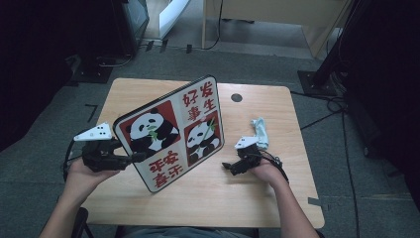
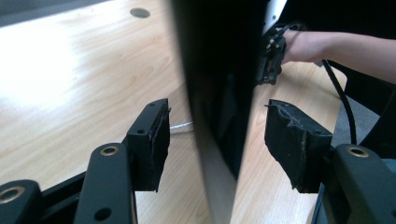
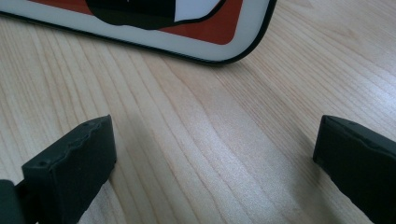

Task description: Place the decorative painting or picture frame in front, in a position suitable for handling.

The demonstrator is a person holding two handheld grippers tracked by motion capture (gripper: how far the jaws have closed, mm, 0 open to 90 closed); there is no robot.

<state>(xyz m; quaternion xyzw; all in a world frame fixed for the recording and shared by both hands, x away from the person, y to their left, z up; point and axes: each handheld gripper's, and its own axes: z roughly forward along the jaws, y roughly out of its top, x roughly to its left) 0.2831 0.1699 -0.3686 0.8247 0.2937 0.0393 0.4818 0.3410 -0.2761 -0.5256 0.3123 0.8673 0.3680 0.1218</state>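
The panda board [image 1: 171, 133] stands tilted on the tabletop [image 1: 247, 193], its lower corner down on the wood and its printed face turned toward the person, so it leans rather than lies flat. Its left edge runs between the jaws of the left claw [image 1: 132, 157]; in the left gripper view the board [image 2: 219, 93] passes edge-on through the gap, and a sliver of space shows at each pad, so the jaws straddle it without pressing (the corner on the wood seems to carry much of the weight). That loose bracket probably serves to steady the lean while the board is set down or taken up.

The right claw [image 1: 229, 167] rests low on the tabletop just to the board's right, jaws wide apart and empty; in the right gripper view the board's rounded corner [image 3: 224, 46] lies just ahead of them, near but untouched, as if waiting to catch that side.

Beyond the right claw lies a crumpled white cloth [image 1: 260, 131], well clear of the board.
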